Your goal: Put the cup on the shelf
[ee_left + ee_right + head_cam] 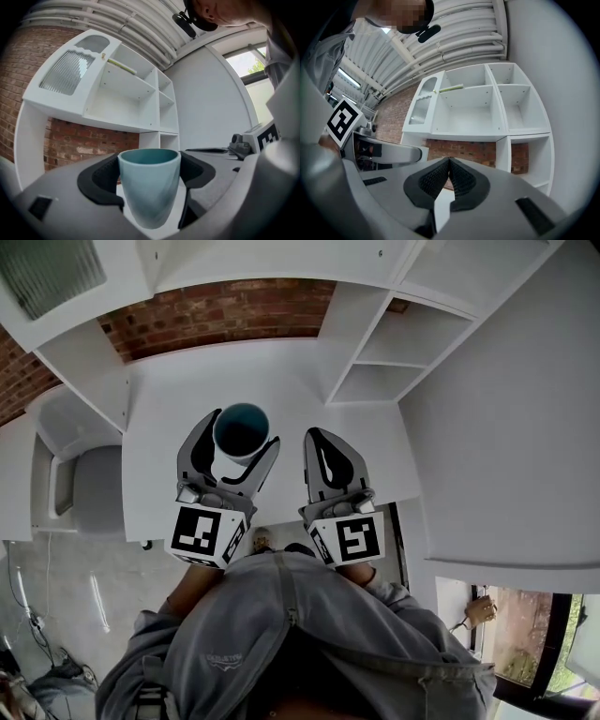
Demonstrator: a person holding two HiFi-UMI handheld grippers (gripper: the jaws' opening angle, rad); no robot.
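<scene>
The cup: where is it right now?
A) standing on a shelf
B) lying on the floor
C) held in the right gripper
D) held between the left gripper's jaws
D: the cup sits squeezed between the two dark pads of the left gripper, in front of the white shelf, while the right gripper is shut with nothing in it.

Left gripper tight on cup, right gripper closed

Cup between left gripper fingers — shelf ahead, right gripper alongside.
</scene>
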